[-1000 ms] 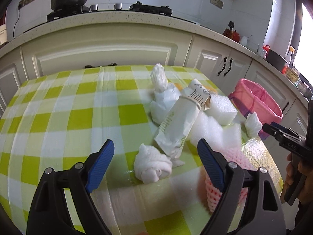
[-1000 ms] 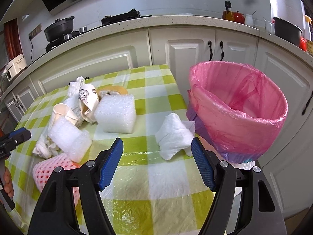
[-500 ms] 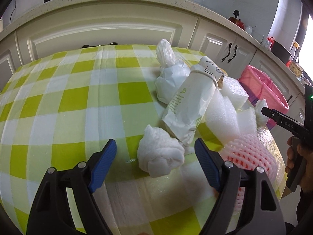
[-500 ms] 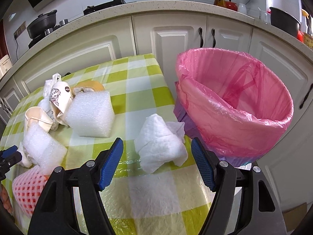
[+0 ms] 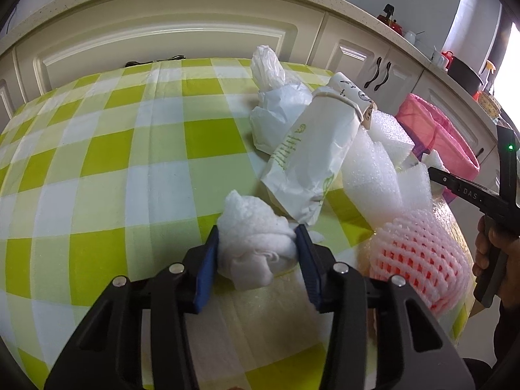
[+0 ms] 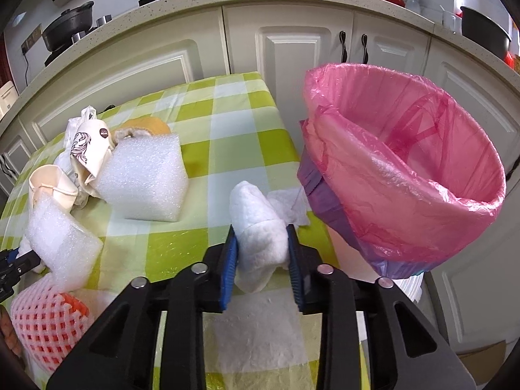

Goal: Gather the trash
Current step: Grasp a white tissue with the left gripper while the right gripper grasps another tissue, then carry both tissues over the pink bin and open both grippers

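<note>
My left gripper (image 5: 256, 243) is shut on a crumpled white tissue wad (image 5: 253, 227) that rests on the green checked tablecloth (image 5: 130, 162). My right gripper (image 6: 261, 237) is shut on a second white tissue wad (image 6: 256, 224) near the table's right edge. The bin with a pink liner (image 6: 406, 175) stands just right of it, open and close; it also shows in the left wrist view (image 5: 435, 139). Behind the left wad lie a white paper bag (image 5: 312, 159), a paper cup (image 5: 351, 97) and a white plastic bag (image 5: 276, 104).
White foam blocks (image 6: 146, 182) (image 5: 373, 169), a pink foam net (image 5: 419, 256) (image 6: 42, 321), a cream cup (image 6: 48, 185) and a printed paper cup (image 6: 89, 146) lie on the table. Cream cabinets (image 6: 292, 52) and a counter stand behind.
Both grippers moved forward and down onto their tissue wads and closed from wide open to shut on them.
</note>
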`<action>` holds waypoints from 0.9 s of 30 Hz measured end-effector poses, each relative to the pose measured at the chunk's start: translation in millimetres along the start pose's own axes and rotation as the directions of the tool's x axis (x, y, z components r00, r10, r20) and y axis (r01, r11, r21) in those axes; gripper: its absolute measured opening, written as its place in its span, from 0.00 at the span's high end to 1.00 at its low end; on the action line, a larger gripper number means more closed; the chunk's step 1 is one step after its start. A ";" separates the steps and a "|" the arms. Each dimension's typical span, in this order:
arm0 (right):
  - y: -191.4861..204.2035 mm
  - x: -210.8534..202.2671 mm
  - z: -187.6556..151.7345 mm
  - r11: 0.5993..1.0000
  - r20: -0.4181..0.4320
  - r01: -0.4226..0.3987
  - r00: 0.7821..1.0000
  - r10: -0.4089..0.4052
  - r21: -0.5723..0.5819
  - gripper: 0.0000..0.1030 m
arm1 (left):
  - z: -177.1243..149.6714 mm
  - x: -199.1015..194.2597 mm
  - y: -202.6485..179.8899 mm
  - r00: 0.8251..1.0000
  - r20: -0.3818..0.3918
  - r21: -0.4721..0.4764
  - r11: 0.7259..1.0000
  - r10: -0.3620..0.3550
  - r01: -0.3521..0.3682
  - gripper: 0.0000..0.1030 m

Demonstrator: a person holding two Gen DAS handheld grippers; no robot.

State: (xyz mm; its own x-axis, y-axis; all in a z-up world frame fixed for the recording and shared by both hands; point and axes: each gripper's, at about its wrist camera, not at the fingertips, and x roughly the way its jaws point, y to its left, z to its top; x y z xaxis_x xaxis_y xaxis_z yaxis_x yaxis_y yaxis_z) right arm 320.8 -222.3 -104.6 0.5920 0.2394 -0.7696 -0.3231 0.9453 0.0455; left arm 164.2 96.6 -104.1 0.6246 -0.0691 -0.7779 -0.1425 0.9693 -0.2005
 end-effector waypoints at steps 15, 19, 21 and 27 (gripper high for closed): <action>12.6 -37.1 -4.0 0.999 0.050 -0.047 0.998 0.047 -0.007 0.79 | 2.6 -29.4 5.0 0.998 0.056 -0.010 1.000 0.011 -0.011 0.61; 13.8 -46.7 -4.3 0.998 0.064 -0.054 0.996 0.055 -0.010 0.79 | 2.9 -39.0 5.4 0.997 0.078 -0.014 1.000 0.017 -0.016 0.61; 12.8 -50.8 -4.7 0.998 0.071 -0.058 0.996 0.058 -0.008 0.79 | 3.5 -43.0 5.2 0.996 0.087 -0.015 1.000 0.020 -0.018 0.61; 7.5 -67.5 -4.3 0.998 0.102 -0.063 0.993 0.062 0.004 0.79 | 13.4 -61.9 3.1 0.990 0.140 -0.017 1.000 0.024 -0.022 0.61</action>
State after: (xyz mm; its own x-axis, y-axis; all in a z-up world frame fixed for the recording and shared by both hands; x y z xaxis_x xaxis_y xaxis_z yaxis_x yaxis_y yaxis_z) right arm 275.2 -232.3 -55.0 0.6429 0.3192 -0.6962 -0.3570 0.9291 0.0964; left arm 135.3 107.1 -48.6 0.7225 -0.0121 -0.6913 -0.1688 0.9665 -0.1933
